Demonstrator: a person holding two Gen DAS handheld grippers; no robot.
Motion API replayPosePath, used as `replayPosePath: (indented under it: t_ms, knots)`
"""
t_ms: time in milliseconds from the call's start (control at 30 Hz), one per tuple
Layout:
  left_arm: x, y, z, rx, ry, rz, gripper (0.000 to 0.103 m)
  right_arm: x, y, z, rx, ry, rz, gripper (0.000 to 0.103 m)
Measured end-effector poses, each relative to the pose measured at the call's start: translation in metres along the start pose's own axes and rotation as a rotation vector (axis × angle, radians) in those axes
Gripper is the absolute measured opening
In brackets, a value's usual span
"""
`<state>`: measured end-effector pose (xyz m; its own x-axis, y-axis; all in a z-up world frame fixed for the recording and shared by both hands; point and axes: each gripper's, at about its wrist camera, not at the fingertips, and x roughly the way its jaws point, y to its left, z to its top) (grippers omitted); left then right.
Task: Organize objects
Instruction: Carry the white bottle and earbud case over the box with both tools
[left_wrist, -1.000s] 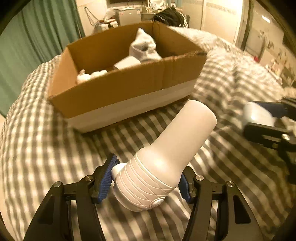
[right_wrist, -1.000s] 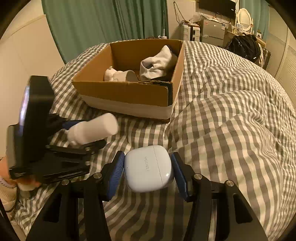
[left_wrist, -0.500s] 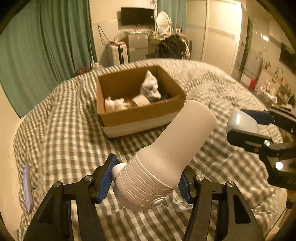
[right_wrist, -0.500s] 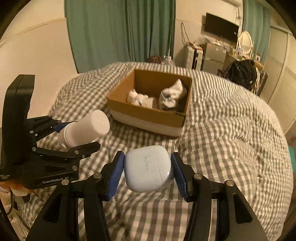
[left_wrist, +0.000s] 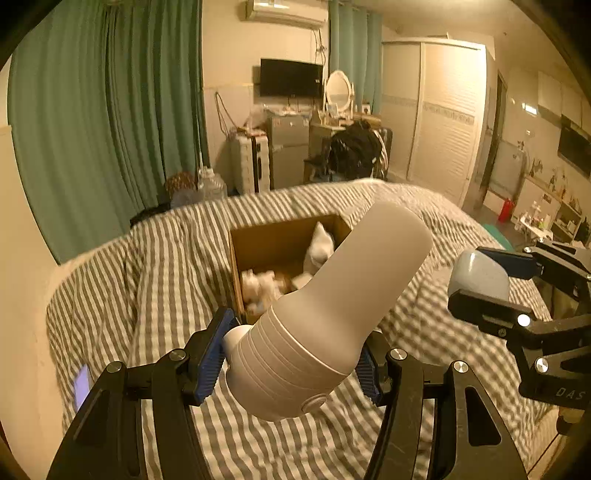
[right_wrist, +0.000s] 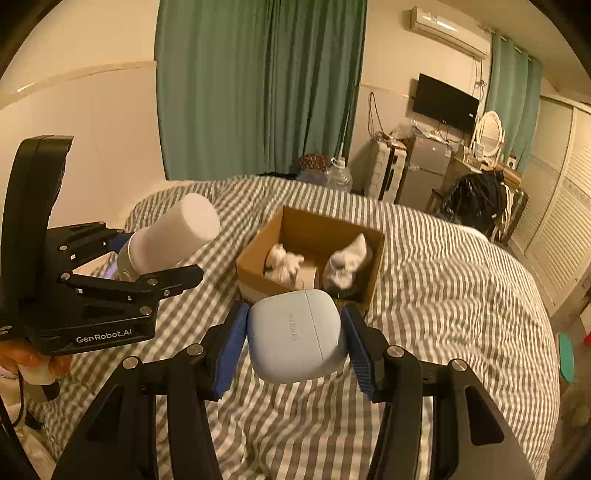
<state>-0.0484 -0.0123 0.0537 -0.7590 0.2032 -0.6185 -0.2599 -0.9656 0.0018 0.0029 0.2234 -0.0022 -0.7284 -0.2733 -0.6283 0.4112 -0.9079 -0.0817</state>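
My left gripper (left_wrist: 293, 354) is shut on a white ribbed bottle (left_wrist: 332, 314), held high above the striped bed with its flat end aimed at the cardboard box (left_wrist: 258, 243). In the right wrist view the same bottle (right_wrist: 173, 236) and left gripper (right_wrist: 155, 254) show at the left. My right gripper (right_wrist: 293, 341) is shut on a pale blue earbud case (right_wrist: 295, 334), also lifted well above the bed; the case (left_wrist: 480, 273) appears at the right of the left wrist view. The open box (right_wrist: 295, 225) holds white socks and crumpled white items.
The grey-and-white checked duvet (right_wrist: 443, 288) covers the bed. A lit phone (left_wrist: 82, 386) lies at the bed's left edge. Green curtains (right_wrist: 258, 85), a suitcase, a fridge, a dresser and a black bag stand beyond the bed. A hand (right_wrist: 33, 360) holds the left gripper.
Both grippers have risen well above the bed and tilted up, so the box looks smaller and farther and more of the room shows. Both grips are unchanged.
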Motion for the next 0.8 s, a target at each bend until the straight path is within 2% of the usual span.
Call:
replayPosePath:
  t_ms: [233, 400, 600, 800]
  knots:
    - [0.022, 0.015, 0.042, -0.012, -0.03, 0.019, 0.062, 0.011, -0.011, 0.041, -0.01, -0.037, 0.005, 0.052]
    - [0.054, 0.023, 0.071, -0.015, -0.033, 0.044, 0.062, 0.031, -0.023, 0.071, -0.006, -0.05, 0.014, 0.052]
    - [0.104, 0.033, 0.092, -0.04, -0.009, 0.045, 0.062, 0.073, -0.042, 0.1, 0.017, -0.053, 0.021, 0.052]
    - [0.159, 0.044, 0.1, -0.067, 0.026, 0.053, 0.062, 0.121, -0.06, 0.11, 0.048, -0.025, 0.036, 0.052]
